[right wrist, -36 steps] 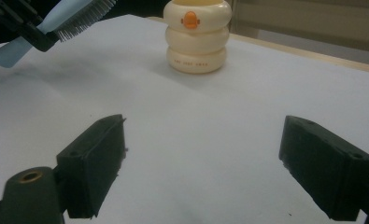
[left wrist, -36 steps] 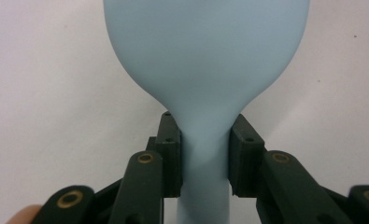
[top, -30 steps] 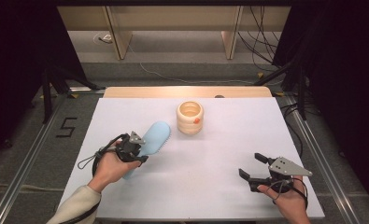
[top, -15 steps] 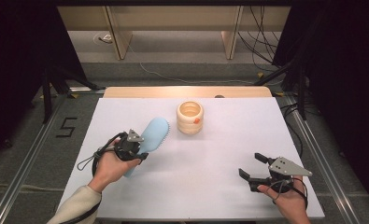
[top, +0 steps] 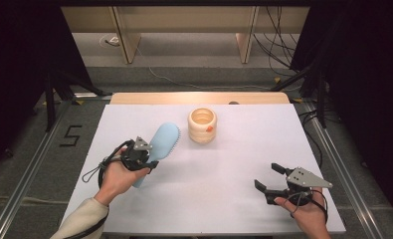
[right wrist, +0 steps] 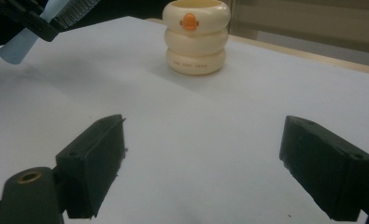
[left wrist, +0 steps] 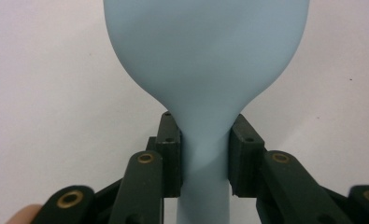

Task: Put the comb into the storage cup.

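Note:
A light blue brush (top: 160, 146) with bristles along one edge is held above the white table's left half. My left gripper (top: 147, 160) is shut on its handle; in the left gripper view both pads (left wrist: 170, 156) press the narrow neck of the brush (left wrist: 205, 70). A cream ribbed cup (top: 202, 125) with an orange mark stands upright at the middle rear. My right gripper (top: 272, 179) rests near the front right, open, with nothing between its pads (right wrist: 95, 158). The right gripper view has the cup (right wrist: 197, 37) ahead and the brush (right wrist: 37, 28) at top left.
The white table top (top: 224, 169) has a wooden strip (top: 199, 98) along its far edge. Dark floor, metal rails and cables surround it. A "5" mark (top: 70, 135) is on the floor at left.

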### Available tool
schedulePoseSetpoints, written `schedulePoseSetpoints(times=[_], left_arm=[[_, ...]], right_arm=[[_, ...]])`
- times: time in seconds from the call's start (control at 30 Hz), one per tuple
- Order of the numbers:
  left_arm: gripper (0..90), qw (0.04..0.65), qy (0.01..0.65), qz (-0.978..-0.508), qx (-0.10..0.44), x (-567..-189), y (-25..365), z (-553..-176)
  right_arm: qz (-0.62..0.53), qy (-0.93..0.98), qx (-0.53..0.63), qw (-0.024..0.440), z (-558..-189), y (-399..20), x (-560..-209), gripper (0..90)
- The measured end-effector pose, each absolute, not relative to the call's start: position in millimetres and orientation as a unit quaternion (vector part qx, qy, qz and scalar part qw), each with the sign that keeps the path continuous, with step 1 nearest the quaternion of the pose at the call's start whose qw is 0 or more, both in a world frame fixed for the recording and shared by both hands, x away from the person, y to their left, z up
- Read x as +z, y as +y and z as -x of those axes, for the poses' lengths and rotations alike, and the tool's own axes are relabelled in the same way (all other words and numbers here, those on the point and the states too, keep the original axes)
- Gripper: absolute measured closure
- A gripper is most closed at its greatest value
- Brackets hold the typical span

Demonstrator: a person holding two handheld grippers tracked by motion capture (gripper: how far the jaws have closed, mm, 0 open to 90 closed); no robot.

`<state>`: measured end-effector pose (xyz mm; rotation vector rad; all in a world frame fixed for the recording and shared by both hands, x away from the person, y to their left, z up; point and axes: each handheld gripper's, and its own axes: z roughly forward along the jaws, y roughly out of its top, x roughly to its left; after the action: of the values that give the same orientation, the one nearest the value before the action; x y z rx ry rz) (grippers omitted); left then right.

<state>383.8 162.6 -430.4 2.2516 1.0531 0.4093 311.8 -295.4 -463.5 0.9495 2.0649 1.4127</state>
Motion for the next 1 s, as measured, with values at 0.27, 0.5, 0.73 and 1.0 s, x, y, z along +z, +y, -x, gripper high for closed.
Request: schedulePoseSetpoints(times=[0.27,0.5,0.73,1.0], left_arm=[[69.5,0.315,0.4,-0.846,0.16,-428.2,163.4,-383.7],[69.5,0.324,0.401,-0.841,0.162,-427.4,163.1,-383.4],[69.5,0.332,0.402,-0.837,0.168,-426.1,162.6,-382.7],[69.5,0.344,0.403,-0.83,0.175,-425.4,162.0,-381.7]], right_arm=[[-0.346,0.75,0.514,0.23,-311.7,-295.4,-463.4,15.4],[-0.346,0.75,0.514,0.23,-311.6,-295.4,-463.3,15.4],[-0.345,0.75,0.514,0.23,-311.7,-295.4,-463.3,15.4],[-0.345,0.75,0.514,0.23,-311.6,-295.3,-463.3,15.4]])
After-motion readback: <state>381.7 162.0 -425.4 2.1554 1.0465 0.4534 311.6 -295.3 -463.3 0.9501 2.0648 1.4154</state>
